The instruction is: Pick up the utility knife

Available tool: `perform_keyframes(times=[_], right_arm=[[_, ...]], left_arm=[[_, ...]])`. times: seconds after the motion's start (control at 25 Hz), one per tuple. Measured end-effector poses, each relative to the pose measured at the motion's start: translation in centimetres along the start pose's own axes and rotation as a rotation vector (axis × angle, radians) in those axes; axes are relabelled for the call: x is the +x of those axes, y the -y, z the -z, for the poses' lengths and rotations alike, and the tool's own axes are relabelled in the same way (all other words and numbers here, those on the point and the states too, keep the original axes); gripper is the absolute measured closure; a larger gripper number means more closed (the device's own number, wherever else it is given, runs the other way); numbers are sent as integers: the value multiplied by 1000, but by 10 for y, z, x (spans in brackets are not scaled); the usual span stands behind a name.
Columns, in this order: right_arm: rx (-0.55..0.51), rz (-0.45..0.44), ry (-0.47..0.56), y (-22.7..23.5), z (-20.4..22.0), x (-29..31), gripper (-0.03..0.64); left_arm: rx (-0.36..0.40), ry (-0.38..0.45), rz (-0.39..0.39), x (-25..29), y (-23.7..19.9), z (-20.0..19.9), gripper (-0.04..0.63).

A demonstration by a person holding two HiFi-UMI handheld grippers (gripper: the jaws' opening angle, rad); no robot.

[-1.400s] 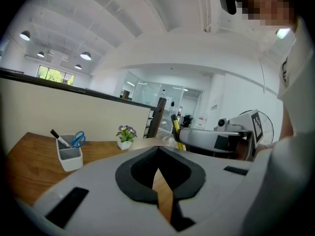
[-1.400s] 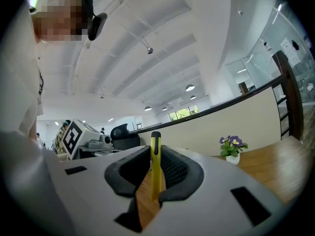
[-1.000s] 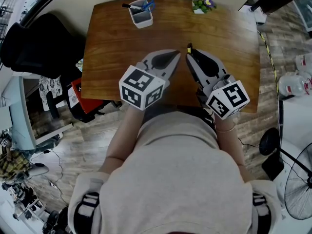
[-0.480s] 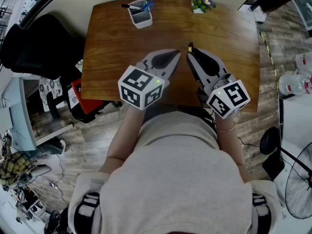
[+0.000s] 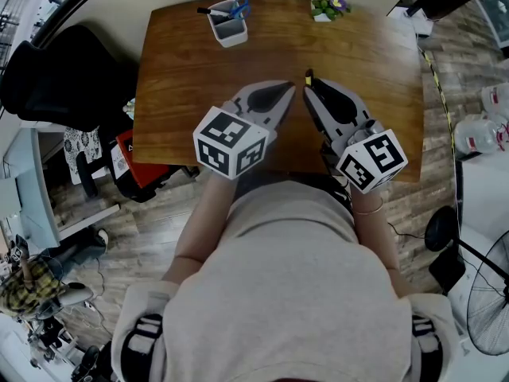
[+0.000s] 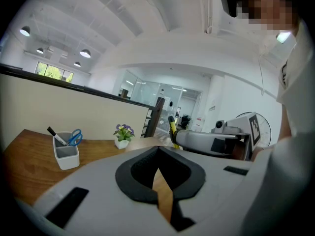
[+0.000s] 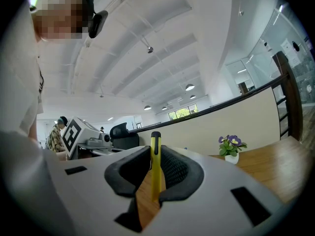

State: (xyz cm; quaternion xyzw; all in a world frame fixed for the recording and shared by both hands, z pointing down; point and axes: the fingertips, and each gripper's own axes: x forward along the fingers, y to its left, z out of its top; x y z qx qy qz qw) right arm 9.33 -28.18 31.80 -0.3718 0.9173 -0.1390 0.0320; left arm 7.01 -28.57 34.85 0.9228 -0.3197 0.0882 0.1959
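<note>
1. The utility knife [image 7: 155, 166] is a slim yellow body with a black end. It sits pinched between the pads of the right gripper [image 7: 154, 177] and stands upright across the jaws, black end poking out above them.
2. From above, only that yellow-and-black tip [image 5: 308, 78] shows past the gripper's nose, over the middle of the wooden table [image 5: 183, 78]. It looks lifted clear of the wood, so I'd call the pick-up made.
3. The right jaws are clamped on the knife's body. The hold looks to be on the lower part of the handle, with a good stretch free above.
4. On handling, I'd judge it light and stiff, with no give under the pads. The casing is smooth and narrow, though, so it could swivel or slide if the squeeze eased.
5. The best hold is mid-body, across the flat sides and away from the blade end. I can't tell from here whether a blade is out.
6. The left gripper [image 5: 288, 91] hovers just beside its partner. Its jaws are closed on nothing, with only a sliver of table showing between the pads.
7. At the far edge, well apart from all this, a grey pen holder [image 5: 229, 24] carries scissors and a marker. A small potted flower [image 5: 327, 5] sits there too.
</note>
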Motion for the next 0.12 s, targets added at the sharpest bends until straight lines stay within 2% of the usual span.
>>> perform_keyframes(times=[0.12], right_arm=[[1, 1, -2, 1, 0, -1, 540]], left_arm=[[0, -4, 3, 0, 1, 0, 583]])
